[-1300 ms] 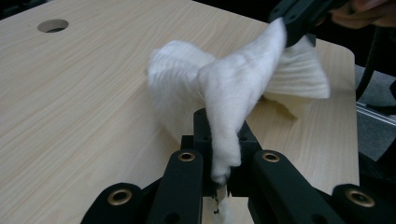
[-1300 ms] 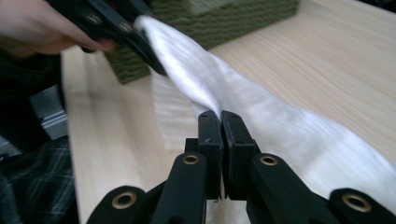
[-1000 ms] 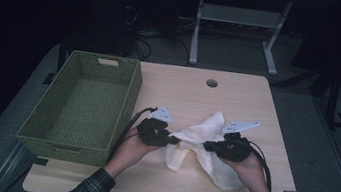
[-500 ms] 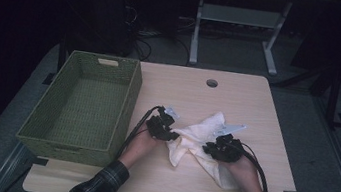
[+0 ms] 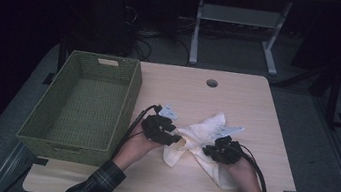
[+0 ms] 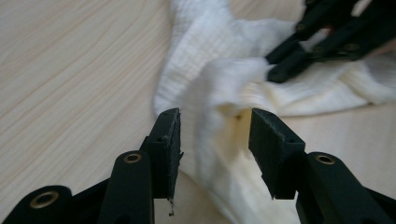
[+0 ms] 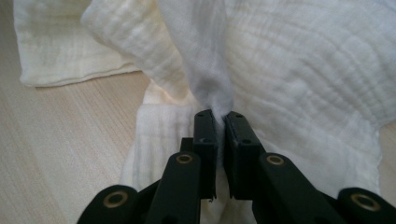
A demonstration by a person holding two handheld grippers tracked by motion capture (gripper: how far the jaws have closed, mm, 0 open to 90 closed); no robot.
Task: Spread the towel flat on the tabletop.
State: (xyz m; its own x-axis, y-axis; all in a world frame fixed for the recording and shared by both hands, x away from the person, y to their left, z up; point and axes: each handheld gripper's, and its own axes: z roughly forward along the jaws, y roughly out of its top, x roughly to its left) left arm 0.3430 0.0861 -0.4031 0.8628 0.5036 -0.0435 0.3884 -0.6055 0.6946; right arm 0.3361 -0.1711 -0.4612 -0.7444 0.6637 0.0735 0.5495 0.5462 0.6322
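A crumpled white cloth (image 5: pixel 200 130) lies in the middle of the wooden table (image 5: pixel 238 100). My left gripper (image 5: pixel 178 139) is at its left edge, and its jaws have just been opening. In the left gripper view the left gripper (image 6: pixel 215 135) stands open, with a fold of the cloth (image 6: pixel 219 93) loose between the pads. My right gripper (image 5: pixel 206 150) is at the cloth's right part. Its jaws have just been closing, and in the right gripper view the right gripper (image 7: pixel 220 122) is shut on a raised pinch of the cloth (image 7: pixel 303 70). The right gripper (image 6: pixel 280 65) also shows far off, biting the fabric.
A green woven basket (image 5: pixel 129 103) with nothing in it stands at the table's left, close behind my left hand. A round cable hole (image 5: pixel 211 83) lies near the far edge. Bare wood surrounds the cloth, and the near edge runs just below both wrists.
The left gripper's jaws have opened and released the cloth fold, after a short push forward and back. The right gripper has sunk a little and still holds the cloth.
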